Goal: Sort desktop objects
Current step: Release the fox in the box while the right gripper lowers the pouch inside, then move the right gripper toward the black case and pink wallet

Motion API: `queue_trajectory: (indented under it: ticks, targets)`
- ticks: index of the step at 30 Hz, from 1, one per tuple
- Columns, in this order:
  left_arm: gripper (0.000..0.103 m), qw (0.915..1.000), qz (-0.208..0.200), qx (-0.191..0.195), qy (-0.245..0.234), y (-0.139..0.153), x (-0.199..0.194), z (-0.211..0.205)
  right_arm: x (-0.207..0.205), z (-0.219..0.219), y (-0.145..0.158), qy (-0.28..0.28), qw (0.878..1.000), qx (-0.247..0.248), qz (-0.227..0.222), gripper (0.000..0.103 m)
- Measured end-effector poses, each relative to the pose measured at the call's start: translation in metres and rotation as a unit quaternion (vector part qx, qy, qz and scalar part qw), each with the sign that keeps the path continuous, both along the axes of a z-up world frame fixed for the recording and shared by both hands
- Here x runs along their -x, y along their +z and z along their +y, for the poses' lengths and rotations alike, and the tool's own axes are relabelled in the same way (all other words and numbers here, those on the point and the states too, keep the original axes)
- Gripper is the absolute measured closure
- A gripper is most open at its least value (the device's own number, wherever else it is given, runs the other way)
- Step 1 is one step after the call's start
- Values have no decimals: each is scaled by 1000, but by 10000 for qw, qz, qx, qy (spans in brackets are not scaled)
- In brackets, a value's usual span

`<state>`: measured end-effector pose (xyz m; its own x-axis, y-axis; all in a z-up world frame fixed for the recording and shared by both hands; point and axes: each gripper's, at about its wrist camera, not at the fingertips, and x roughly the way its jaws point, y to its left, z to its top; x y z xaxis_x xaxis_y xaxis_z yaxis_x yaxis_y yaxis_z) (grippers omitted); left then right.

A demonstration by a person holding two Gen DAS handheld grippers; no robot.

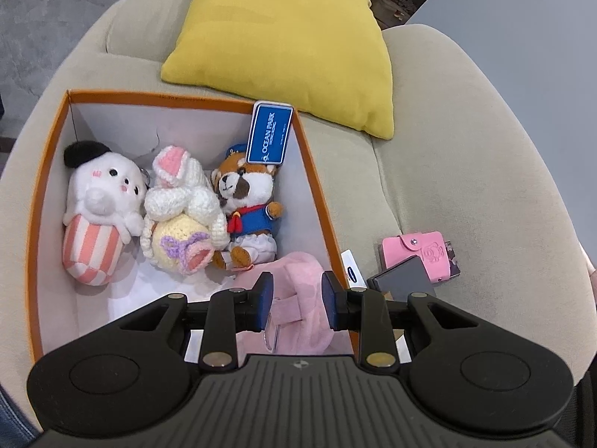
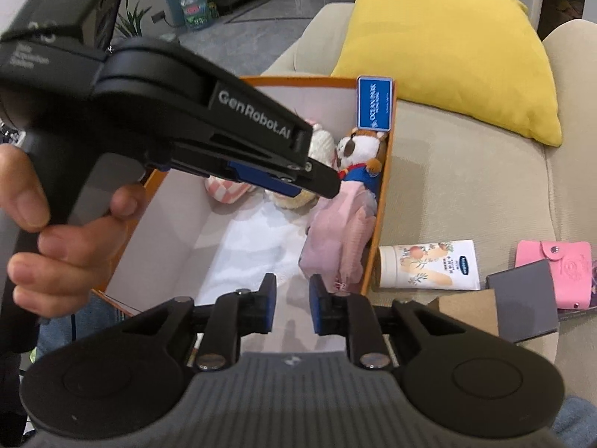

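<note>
A: Left gripper (image 1: 296,300) pose?

B: Angled steeply down over the near end of the orange box (image 1: 317,186). Jaws part open, pads either side of the pink plush (image 1: 298,298) lying on the box floor. Can't tell from the left wrist view if the pads actually press it. In the right wrist view the left tool reaches in from the left, held by a bare hand (image 2: 56,235) wrapped round the grip, fingertips down near the pink plush by the right wall.

A: Right gripper (image 2: 293,300)?

B: Also tilted down, hovering above the box's near edge. Jaws slightly apart, nothing between them, just the white box floor behind.

A: What's in the box?

B: Far end, in a row: white seal plush (image 1: 99,205) in striped pants, crocheted bunny (image 1: 183,212), red panda plush (image 1: 246,205) with a blue Ocean Park tag (image 1: 269,132) leaning on the corner.

A: Unsorted items?

B: On the beige sofa (image 1: 466,168), right of the box: hand cream tube (image 2: 429,265) touching the box wall, grey card holder (image 2: 522,298), pink wallet (image 2: 563,272). Yellow cushion (image 1: 287,41) behind.
</note>
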<state>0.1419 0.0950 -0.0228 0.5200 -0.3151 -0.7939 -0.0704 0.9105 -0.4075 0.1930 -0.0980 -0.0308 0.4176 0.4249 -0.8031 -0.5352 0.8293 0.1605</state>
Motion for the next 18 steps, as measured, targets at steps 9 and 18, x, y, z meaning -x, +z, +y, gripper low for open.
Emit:
queue_trajectory:
  ticks: [9, 18]
  targets:
    - [71, 9978, -464, -402, -270, 40, 5, -35, 5, -69, 24, -537, 9978, -299, -227, 72]
    - [71, 9943, -341, -506, -871, 43, -17, -104, -22, -152, 8, -1200, 9923, 274, 112, 72]
